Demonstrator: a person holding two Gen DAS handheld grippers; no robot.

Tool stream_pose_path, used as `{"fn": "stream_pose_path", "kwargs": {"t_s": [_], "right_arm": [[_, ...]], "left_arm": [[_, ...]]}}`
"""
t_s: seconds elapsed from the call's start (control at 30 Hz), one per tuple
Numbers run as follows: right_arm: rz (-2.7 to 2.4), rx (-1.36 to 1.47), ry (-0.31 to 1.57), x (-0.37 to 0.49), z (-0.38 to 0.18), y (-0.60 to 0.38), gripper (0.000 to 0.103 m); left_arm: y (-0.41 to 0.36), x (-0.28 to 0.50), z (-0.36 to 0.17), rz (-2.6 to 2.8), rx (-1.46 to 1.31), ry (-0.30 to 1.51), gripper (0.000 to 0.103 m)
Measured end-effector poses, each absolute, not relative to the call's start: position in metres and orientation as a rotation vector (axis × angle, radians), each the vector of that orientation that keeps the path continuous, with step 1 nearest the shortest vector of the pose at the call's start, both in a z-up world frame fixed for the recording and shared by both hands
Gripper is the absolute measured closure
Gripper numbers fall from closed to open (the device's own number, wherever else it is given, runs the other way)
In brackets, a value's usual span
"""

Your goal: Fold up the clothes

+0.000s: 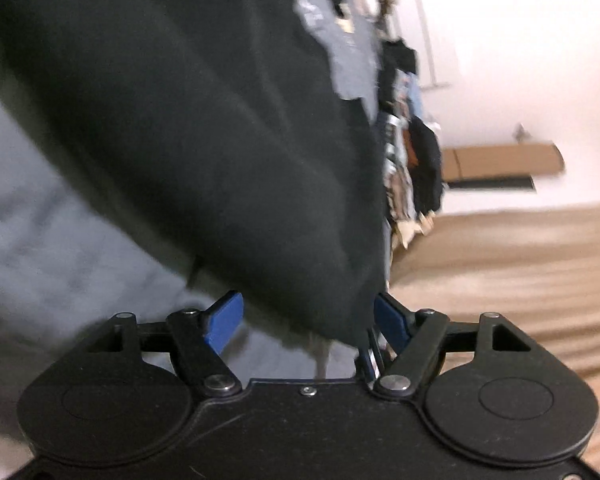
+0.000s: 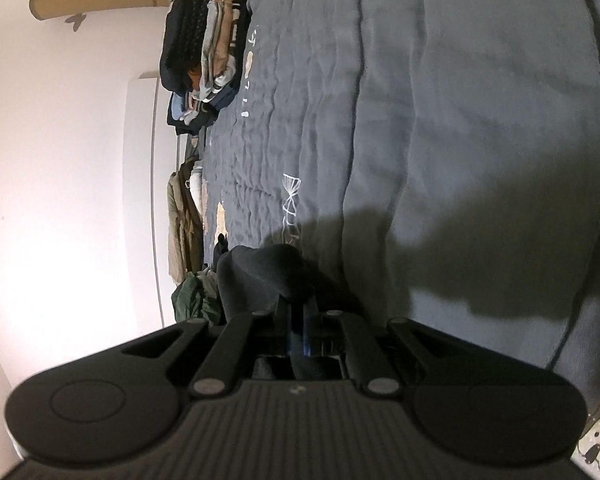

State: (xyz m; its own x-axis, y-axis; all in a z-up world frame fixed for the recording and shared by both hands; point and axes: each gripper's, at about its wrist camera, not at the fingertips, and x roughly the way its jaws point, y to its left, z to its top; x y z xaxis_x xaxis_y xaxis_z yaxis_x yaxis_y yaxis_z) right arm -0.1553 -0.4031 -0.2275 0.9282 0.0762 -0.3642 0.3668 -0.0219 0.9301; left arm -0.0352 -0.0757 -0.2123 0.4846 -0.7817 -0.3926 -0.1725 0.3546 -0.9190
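Note:
A black garment (image 1: 220, 120) hangs large in the left wrist view, blurred by motion, over the grey-blue quilt (image 1: 40, 240) of a bed. Its lower edge drops between the two blue pads (image 1: 224, 320) of my left gripper (image 1: 308, 320), which stand wide apart and open. In the right wrist view a bunched corner of the black garment (image 2: 260, 276) is pinched in my right gripper (image 2: 296, 312), whose fingers are shut on it just above the quilt (image 2: 460, 120).
A stack of folded clothes (image 2: 204, 52) sits at the far end of the bed, also seen as the stack (image 1: 412, 160). Olive and green clothes (image 2: 188, 264) lie by the bed edge. A cardboard box (image 1: 500, 160) stands on the wooden floor (image 1: 520, 260) by a white wall.

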Motion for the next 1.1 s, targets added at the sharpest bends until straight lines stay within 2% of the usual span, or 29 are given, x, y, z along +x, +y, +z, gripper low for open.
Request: {"fn": "stream_pose_path", "kwargs": {"t_s": [0.1,0.17,0.2,0.23,0.33,0.5,0.6,0.67,0.77,0.83,0.87,0.97,1.03,1.1], "right_arm": [[-0.247,1.600,0.351,-0.148,-0.232,-0.404,0.098],[-0.254,1.596,0.348,-0.145,-0.233,-0.405,0.098],[-0.258,1.597,0.345,-0.143,-0.233,-0.405,0.098],[-0.262,1.604,0.343,-0.142,-0.234,-0.405,0.098],[-0.261,1.635,0.337,-0.140,-0.238,-0.406,0.098],[-0.165,1.552,0.299,-0.143,-0.216,-0.401,0.098],[-0.157,1.467,0.311,-0.140,-0.209,-0.402,0.098],[-0.201,1.408,0.396,-0.135,-0.209,-0.408,0.098],[-0.229,1.452,0.468,-0.136,-0.219,-0.416,0.095],[-0.230,1.435,0.483,-0.141,-0.214,-0.415,0.092],[-0.230,1.408,0.488,-0.144,-0.207,-0.414,0.091],[-0.236,1.339,0.451,-0.158,-0.186,-0.414,0.087],[-0.230,1.300,0.428,-0.167,-0.175,-0.414,0.071],[-0.225,1.278,0.437,-0.169,-0.172,-0.413,0.063]], "left_arm": [[-0.079,-0.027,-0.230,-0.426,-1.244,1.008,0.032],[-0.074,-0.022,-0.239,-0.364,-1.258,0.993,0.039],[-0.069,-0.020,-0.244,-0.333,-1.270,0.977,0.070],[-0.061,-0.020,-0.246,-0.323,-1.282,0.944,0.087],[-0.038,-0.025,-0.236,-0.377,-1.258,0.826,0.092],[-0.019,-0.036,-0.216,-0.447,-1.164,0.729,0.093],[-0.025,-0.030,-0.216,-0.482,-1.122,0.763,0.091],[-0.030,-0.022,-0.224,-0.475,-1.082,0.867,0.085],[-0.029,-0.028,-0.222,-0.444,-1.029,0.916,0.067],[-0.019,-0.043,-0.212,-0.414,-0.967,0.888,0.041],[-0.007,-0.046,-0.208,-0.385,-0.970,0.874,0.037],[0.028,-0.054,-0.197,-0.298,-0.980,0.831,0.036],[0.051,-0.059,-0.189,-0.241,-0.985,0.801,0.035],[0.071,-0.061,-0.184,-0.160,-0.981,0.771,0.032]]}}
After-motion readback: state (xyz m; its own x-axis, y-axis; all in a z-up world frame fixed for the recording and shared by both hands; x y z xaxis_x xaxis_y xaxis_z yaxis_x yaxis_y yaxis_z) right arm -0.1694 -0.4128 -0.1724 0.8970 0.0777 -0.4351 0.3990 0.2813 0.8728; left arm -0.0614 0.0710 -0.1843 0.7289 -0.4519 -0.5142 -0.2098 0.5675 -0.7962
